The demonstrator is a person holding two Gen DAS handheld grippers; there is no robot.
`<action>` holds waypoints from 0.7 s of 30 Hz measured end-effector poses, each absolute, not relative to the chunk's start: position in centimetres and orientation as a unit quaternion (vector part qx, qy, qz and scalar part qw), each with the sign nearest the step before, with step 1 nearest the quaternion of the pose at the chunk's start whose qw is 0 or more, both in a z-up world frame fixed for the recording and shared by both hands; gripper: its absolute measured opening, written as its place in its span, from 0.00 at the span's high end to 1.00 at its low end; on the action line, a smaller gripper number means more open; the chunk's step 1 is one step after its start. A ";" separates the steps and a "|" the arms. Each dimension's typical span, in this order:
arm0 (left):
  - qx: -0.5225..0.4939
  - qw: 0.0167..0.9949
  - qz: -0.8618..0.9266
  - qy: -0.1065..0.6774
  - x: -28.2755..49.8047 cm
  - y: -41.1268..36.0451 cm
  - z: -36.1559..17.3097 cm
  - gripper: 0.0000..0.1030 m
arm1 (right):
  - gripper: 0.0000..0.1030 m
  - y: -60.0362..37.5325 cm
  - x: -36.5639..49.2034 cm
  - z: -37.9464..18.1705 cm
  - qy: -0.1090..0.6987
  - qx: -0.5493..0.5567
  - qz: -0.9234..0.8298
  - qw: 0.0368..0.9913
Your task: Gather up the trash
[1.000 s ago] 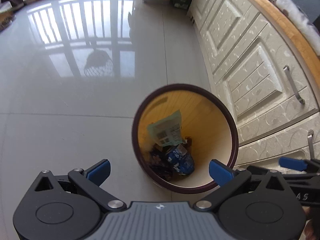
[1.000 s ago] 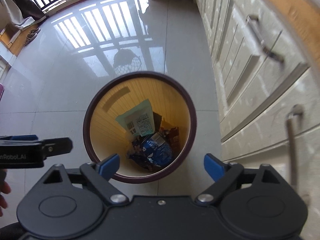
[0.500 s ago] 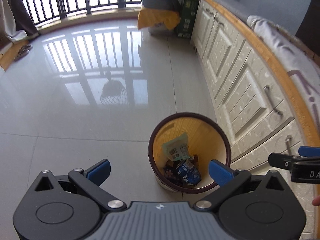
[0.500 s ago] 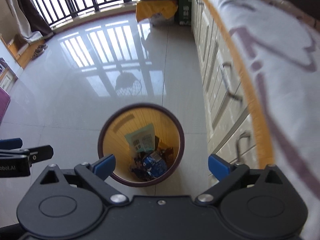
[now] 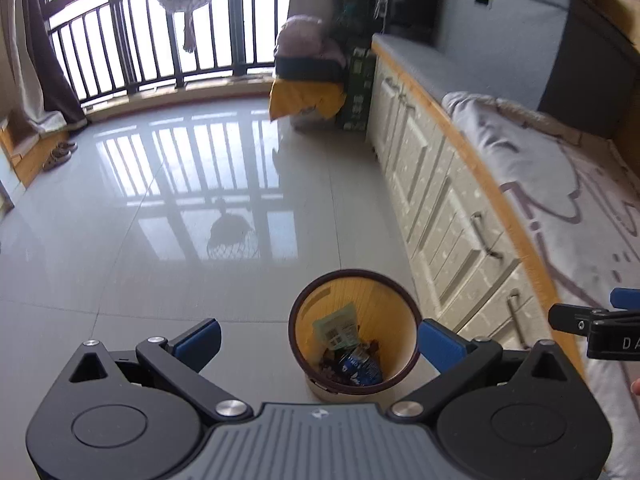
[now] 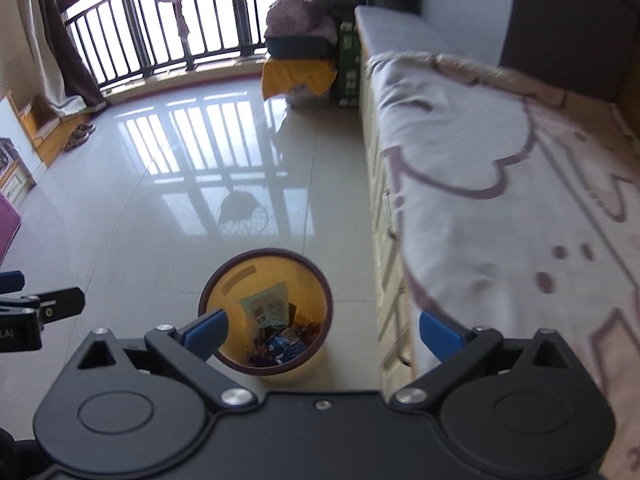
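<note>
- Glossy grey floor tiles point(image 5: 160, 240) fill most of both views, mirroring the balcony railing point(image 5: 160, 48) at upper left.
- Cream cabinets point(image 5: 440, 208) run up the right side, a grey patterned cloth point(image 6: 500, 184) draped over their top.
- Low centre in both views, the yellow bin point(image 5: 354, 332) stands on the tiles just beside the cabinets.
- Inside the bin: a pale green wrapper point(image 5: 336, 326) leaning on the wall, a blue packet point(image 5: 360, 368) and dark scraps at the bottom.
- Left gripper point(image 5: 318, 340) hangs above the bin, blue pads spread wide, nothing between them.
- Right gripper point(image 6: 324, 332), same story: fingers wide apart, empty, the bin showing between them.
</note>
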State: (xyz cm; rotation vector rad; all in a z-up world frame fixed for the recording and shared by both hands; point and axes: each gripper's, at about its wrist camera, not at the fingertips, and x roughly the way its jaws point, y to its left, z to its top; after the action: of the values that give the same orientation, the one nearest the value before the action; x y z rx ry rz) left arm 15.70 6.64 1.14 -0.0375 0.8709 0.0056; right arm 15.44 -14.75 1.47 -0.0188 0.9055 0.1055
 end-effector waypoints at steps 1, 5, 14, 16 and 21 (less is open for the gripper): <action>-0.016 0.908 0.003 0.418 15.2 6.5 1.5 0.00 | 0.00 -15.1 14.8 2.0 0.432 -0.010 0.046 0.901; -0.004 0.916 0.009 0.401 12.9 5.9 2.5 0.00 | 0.00 -16.4 12.5 3.5 0.416 -0.006 0.033 0.909; 0.008 0.923 0.010 0.386 9.1 5.0 2.8 0.00 | 0.00 -18.5 7.2 4.3 0.392 0.004 0.009 0.920; 0.008 0.924 0.007 0.383 8.4 4.8 2.6 0.00 | 0.00 -18.7 6.4 4.3 0.388 0.003 0.006 0.922; 0.014 0.927 0.004 0.374 7.1 4.6 2.2 0.00 | 0.00 -18.7 4.6 4.0 0.380 0.001 0.001 0.925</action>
State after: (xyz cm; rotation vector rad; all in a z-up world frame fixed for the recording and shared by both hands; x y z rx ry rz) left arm 7.11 4.56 2.16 0.0279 0.7675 0.0076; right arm 4.60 -18.65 4.04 0.0012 0.7807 0.0025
